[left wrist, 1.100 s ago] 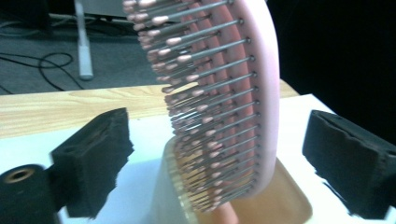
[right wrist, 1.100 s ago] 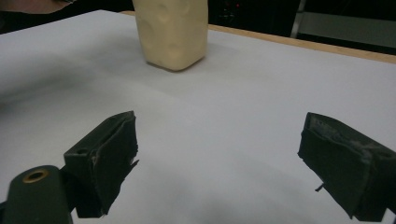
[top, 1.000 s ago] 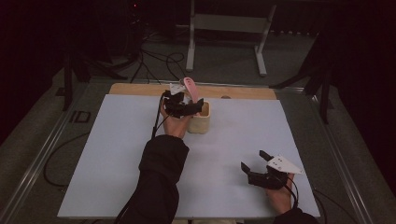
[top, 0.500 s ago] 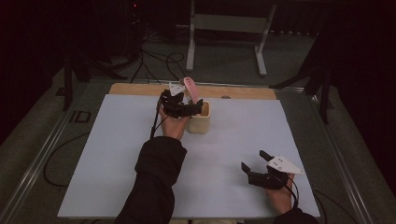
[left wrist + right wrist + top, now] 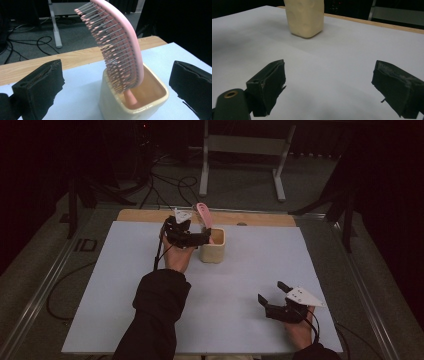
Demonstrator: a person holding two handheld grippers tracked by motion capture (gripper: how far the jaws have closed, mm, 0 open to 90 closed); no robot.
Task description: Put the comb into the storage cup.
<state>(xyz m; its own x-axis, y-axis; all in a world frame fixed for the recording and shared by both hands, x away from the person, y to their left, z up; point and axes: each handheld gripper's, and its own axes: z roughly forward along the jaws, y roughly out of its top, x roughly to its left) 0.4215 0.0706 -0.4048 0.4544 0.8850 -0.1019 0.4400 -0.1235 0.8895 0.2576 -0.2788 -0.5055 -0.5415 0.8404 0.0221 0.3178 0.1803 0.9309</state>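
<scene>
Both jaws spread, nothing held | pink hairbrush upright in cream cup | no readable writing

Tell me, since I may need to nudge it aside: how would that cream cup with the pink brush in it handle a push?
The cream cup looks thick-walled and square-based, so it would probably slide rather than tip. The pink brush stands handle-down and leans far above the rim, so it may shift or topple out. The left gripper is open beside the cup.
</scene>
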